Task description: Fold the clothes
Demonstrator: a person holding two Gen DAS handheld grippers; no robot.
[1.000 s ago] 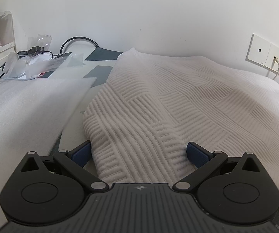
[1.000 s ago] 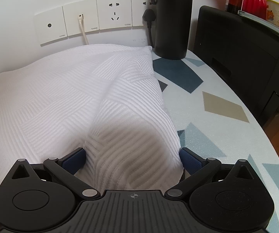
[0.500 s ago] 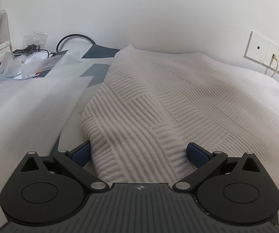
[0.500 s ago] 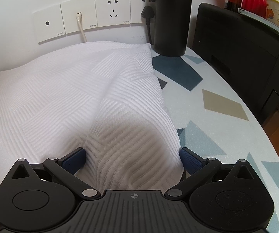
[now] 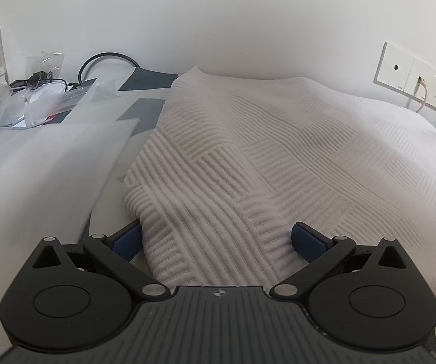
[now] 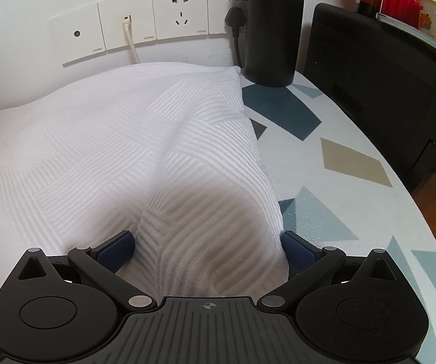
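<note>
Patterned table (image 6: 339,163) under white knit (image 5: 248,157), both grippers spread around it; sockets (image 6: 181,15) rightward

each gripper, the left gripper (image 5: 217,239) and the right gripper (image 6: 208,247), has a ribbed dark grey body with a small crosshair mark. black linkage arms with silver pivot pins carry blue textured finger pads (image 5: 308,241).

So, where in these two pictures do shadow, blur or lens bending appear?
Right wrist view: a soft dark shadow on the white knit cloth ahead of the fingers; the wall sockets curve from fisheye bending. Left wrist view: even light, corners darkened, foam sheet looks soft.
</note>
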